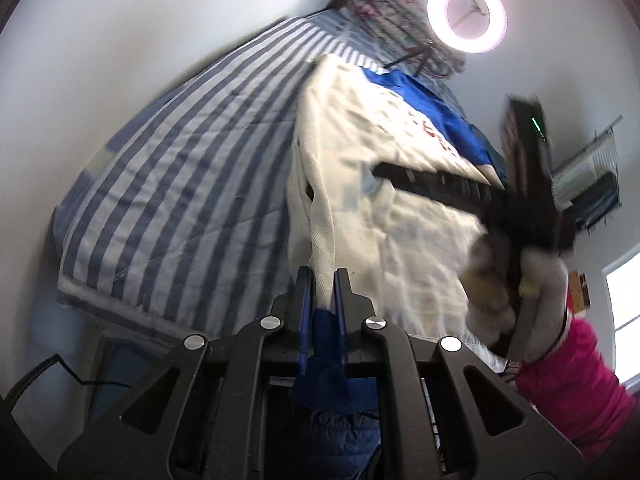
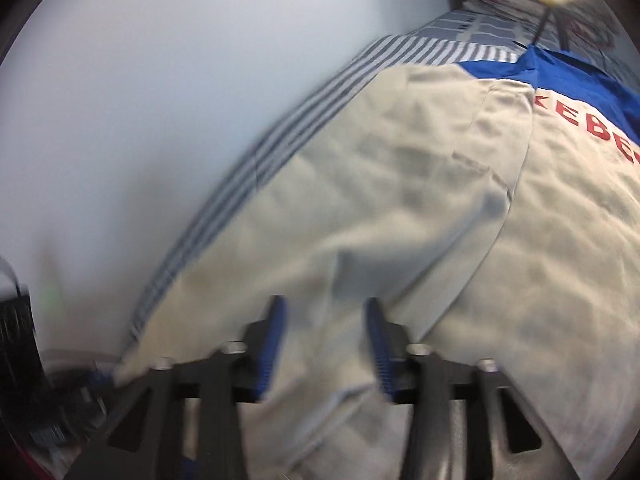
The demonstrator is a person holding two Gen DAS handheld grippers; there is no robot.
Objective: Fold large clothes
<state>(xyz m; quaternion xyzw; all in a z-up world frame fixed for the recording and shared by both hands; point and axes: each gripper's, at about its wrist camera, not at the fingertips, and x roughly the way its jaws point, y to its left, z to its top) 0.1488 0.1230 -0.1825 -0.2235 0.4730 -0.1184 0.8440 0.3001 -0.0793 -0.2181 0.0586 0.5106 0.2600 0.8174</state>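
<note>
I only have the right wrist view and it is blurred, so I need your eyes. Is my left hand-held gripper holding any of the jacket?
Observer: Yes, the left hand-held gripper is shut on the cream jacket, with a blue part bunched between its fingers.
Operator: Where is my right one from there?
Observer: The right hand-held gripper reaches over the jacket's middle, apparently from the right.
Operator: Anything near the bed's far end?
Observer: A lit ring light stands above the striped quilt.

Striped bedspread [image 1: 180, 184] lies bare beside the jacket [image 1: 384, 216] — wall [image 1: 140, 40] bounds it.
</note>
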